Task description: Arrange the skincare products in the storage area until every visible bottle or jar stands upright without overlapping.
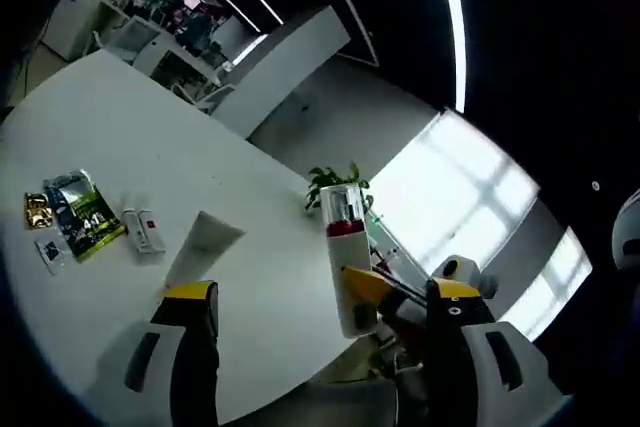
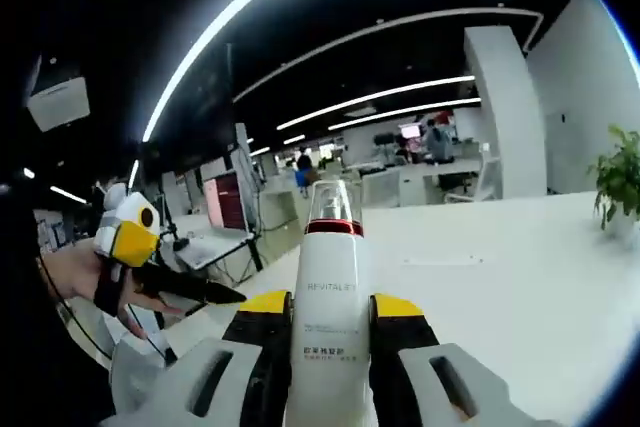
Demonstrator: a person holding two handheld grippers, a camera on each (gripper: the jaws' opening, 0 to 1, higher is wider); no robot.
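Fingers of the right gripper (image 2: 330,322) clamp the bottle (image 2: 328,287), long axis upright, held above the table (image 2: 520,257). Left gripper (image 1: 320,302) gapes empty, farther off; the tube (image 1: 203,247) lies flat.

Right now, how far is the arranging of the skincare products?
It looks early. In hand: the right tongs are shut on a white bottle with a clear cap, held off the white table. Left to do: a white tube and a small white box lie flat there, beside some sachets. The left tongs are open. Nothing stands upright yet.
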